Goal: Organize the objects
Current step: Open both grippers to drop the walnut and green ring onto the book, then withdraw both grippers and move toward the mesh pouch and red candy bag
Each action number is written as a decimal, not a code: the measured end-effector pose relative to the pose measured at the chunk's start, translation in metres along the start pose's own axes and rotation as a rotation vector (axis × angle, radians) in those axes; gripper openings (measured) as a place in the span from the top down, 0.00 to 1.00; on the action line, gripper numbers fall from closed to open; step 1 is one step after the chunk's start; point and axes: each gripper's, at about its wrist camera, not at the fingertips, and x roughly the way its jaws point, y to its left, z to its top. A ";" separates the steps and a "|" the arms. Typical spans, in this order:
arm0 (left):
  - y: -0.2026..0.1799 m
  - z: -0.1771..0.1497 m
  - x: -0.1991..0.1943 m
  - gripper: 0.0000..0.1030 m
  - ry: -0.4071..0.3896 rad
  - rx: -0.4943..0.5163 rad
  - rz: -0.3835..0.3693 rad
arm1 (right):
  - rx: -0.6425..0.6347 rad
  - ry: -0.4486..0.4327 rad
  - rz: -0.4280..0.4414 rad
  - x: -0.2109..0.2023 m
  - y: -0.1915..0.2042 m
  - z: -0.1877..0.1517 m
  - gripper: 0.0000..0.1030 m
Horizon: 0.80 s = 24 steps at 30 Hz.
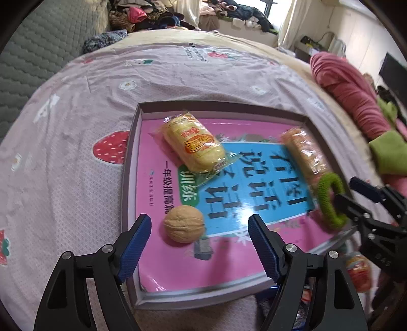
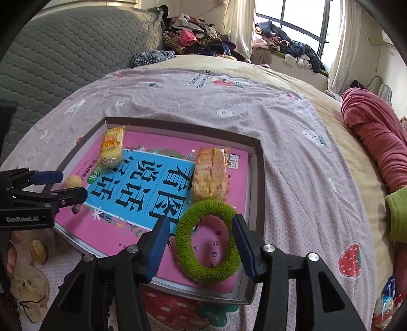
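Left tongs (image 1: 199,244) spread around walnut (image 1: 184,224) in tray (image 1: 131,157) on bed (image 1: 63,178); right tongs (image 2: 201,245) spread around green ring (image 2: 208,240), untouched.

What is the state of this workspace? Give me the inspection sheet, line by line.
Surface: strawberry-print bedsheet, with a shallow tray on it.
Job's things: in the tray lie a book, yellow snack pack, orange snack pack, walnut and green ring.
Clutter: second walnut outside the tray.
Grippers: left gripper open around the walnut; right gripper open around the ring.
Cables: nothing seen on the bed.
Surroundings: clothes pile, window, pink blanket.
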 end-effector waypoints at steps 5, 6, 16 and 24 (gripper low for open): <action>-0.003 0.002 -0.015 0.22 -0.046 0.002 0.030 | 0.011 -0.020 0.002 -0.007 -0.003 0.001 0.48; -0.004 0.003 -0.019 0.22 -0.062 0.008 0.049 | 0.012 -0.021 0.001 -0.008 -0.002 0.001 0.48; -0.011 0.003 -0.070 0.21 -0.188 0.021 0.079 | 0.022 -0.092 -0.015 -0.033 -0.001 0.005 0.36; -0.030 -0.013 -0.133 0.14 -0.373 0.053 0.180 | 0.024 -0.207 -0.049 -0.082 0.007 0.008 0.20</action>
